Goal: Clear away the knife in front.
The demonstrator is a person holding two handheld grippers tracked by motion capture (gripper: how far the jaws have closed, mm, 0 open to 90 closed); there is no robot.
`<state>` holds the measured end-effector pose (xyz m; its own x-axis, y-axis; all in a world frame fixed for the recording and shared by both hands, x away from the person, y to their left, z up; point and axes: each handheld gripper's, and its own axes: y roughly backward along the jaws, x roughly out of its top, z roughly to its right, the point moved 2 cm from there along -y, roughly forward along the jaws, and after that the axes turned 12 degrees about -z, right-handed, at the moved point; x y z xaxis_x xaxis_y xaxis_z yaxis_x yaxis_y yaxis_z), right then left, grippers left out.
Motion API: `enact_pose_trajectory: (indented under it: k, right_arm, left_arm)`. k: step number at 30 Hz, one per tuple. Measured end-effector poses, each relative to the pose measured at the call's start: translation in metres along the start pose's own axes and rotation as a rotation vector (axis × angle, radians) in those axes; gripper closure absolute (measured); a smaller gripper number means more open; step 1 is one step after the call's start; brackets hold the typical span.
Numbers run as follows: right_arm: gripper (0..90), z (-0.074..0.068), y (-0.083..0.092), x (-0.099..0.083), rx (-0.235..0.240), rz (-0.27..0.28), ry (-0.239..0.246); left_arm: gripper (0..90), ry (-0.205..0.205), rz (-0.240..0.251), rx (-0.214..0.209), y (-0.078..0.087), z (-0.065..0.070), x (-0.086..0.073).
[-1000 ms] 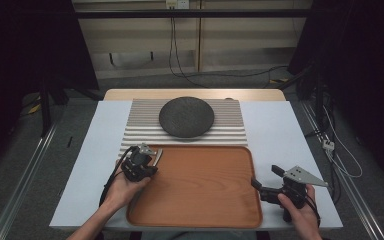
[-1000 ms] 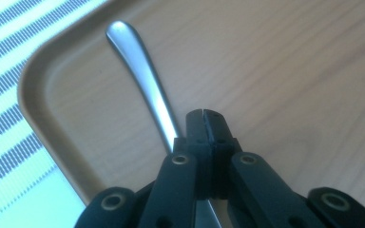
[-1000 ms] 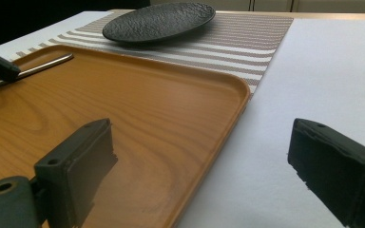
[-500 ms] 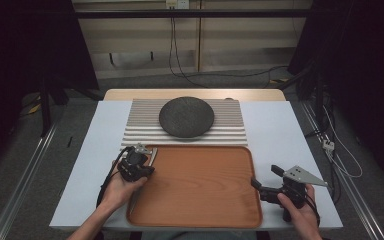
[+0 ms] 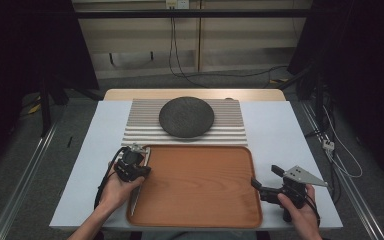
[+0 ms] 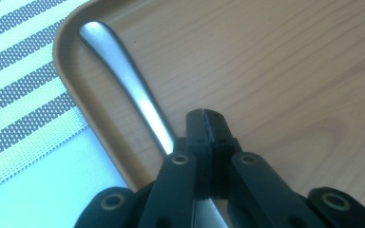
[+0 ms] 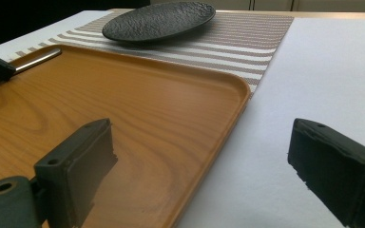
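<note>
Tray: wooden tray (image 5: 200,185) lies on the white table (image 5: 285,130), its far edge against the striped mat (image 5: 230,127).
Left gripper: left gripper (image 5: 130,164) sits over the tray's left rim, jaws pressed together with nothing between them (seen in the left gripper view).
Utensil: metal utensil (image 6: 123,71) lies just left of the closed jaw tips, its handle running away from them toward the tray's far left corner; its working end is hidden under the gripper.
Right gripper: right gripper (image 5: 265,190) rests at the tray's right edge, jaws spread wide, straddling the rim with one jaw over wood and one over table.
Plate: dark plate (image 5: 186,116) sits on the mat, well beyond both grippers.
</note>
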<state>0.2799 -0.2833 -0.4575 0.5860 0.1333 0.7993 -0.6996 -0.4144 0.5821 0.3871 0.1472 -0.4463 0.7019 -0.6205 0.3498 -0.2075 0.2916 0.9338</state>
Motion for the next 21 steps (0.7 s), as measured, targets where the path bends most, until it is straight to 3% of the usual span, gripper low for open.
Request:
enact_pose_trajectory:
  k: [9,12,13,15,17,21]
  right_arm:
    - [8.1,0.0001,0.0007,0.0,-0.002,0.003,0.002]
    - [8.1,0.0,0.001,-0.0001,-0.001,0.004,0.002]
    - [8.1,0.0,0.001,-0.0001,0.0,0.003,0.002]
    - [8.1,0.0,0.0008,-0.0001,0.0,0.004,0.004]
    - [8.1,-0.0003,0.0006,0.0,0.002,0.001,0.002]
    - [8.1,-0.0001,0.0001,0.0002,0.003,-0.001,0.003]
  left_arm:
    - [90.0,-0.006,0.009,-0.002,0.0009,-0.0001,-0.0039]
    - [90.0,0.004,0.056,-0.01,0.0,0.0009,-0.0057]
    - [90.0,-0.017,0.054,-0.022,0.001,0.0003,-0.0062]
    - [90.0,-0.012,0.09,-0.036,0.0027,0.0019,-0.0057]
    - [84.1,-0.015,0.126,-0.048,0.0053,0.0028,-0.0049]
    - [63.2,-0.022,0.186,-0.057,0.0093,0.004,-0.0037]
